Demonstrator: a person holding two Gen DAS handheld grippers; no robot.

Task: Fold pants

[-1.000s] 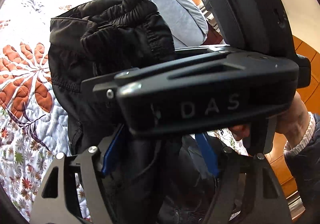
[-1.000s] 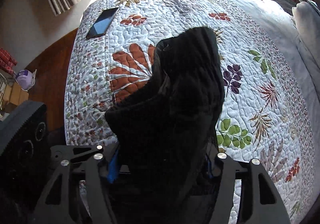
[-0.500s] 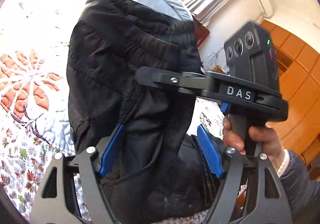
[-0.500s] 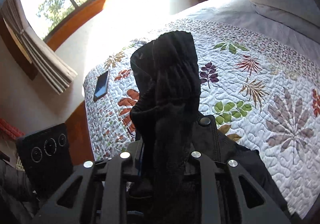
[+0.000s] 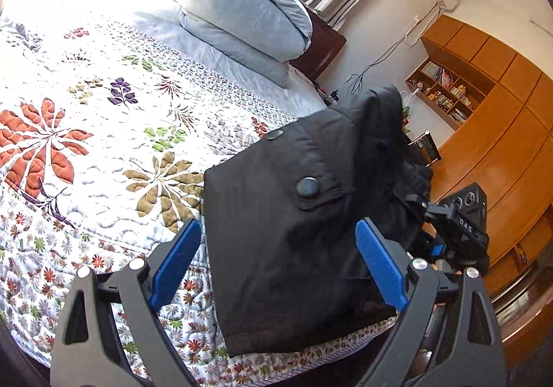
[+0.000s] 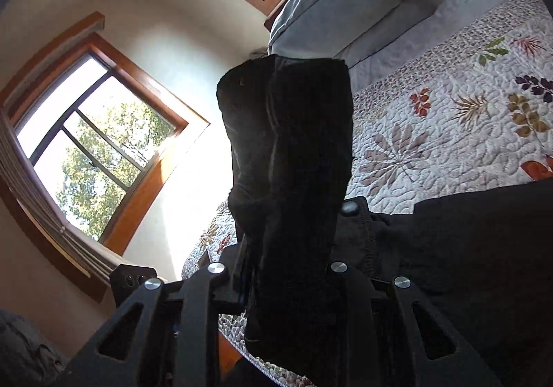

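Black pants (image 5: 293,241) lay across near edge of floral quilt (image 5: 103,151), buttoned flap facing up, at 5 o'clock in left wrist view. Left gripper (image 5: 276,262) fingers spread wide apart, cloth between blue pads (image 5: 174,262), pads not pressing it. Right gripper (image 6: 276,283) clamped on bunched pants end, standing toward 12 o'clock. Folded blue duvet (image 5: 242,13) at 12 o'clock.

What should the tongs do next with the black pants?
Probably lower the right tongs, shut on a bunch of the pants, toward the quilt to lay that end flat. The left tongs are open, and the near part already rests on the bed.
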